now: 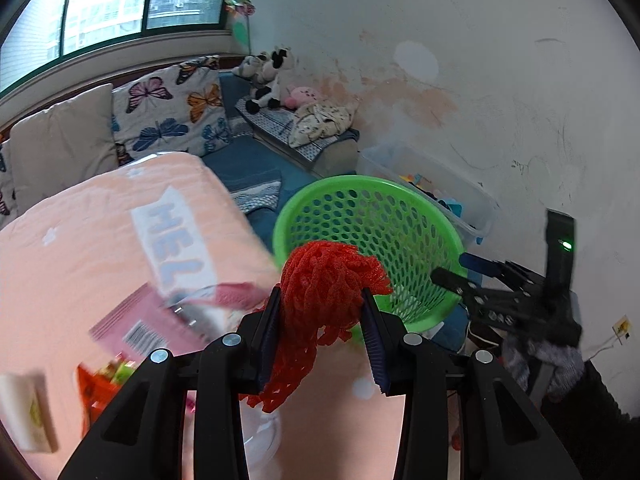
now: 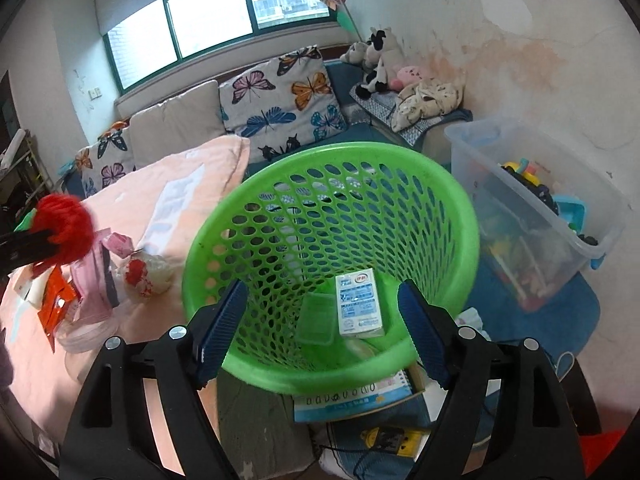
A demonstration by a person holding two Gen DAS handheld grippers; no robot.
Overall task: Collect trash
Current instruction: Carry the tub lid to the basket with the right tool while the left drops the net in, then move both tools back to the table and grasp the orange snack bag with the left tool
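Crumpled red foam net (image 1: 328, 280) clamped in left claw (image 1: 322, 320), right claw (image 2: 324, 320) apart over green basket (image 2: 440, 184)

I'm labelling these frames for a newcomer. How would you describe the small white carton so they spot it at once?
Find the green perforated basket beside the pink-covered bed. At its bottom lies the white carton, flat, blue print facing up. Beside it lies a clear, unprinted plastic lid.

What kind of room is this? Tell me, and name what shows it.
Likely a home living room or child's playroom: a sofa with butterfly cushions under a window, plush toys in the corner, and a clear toy bin.
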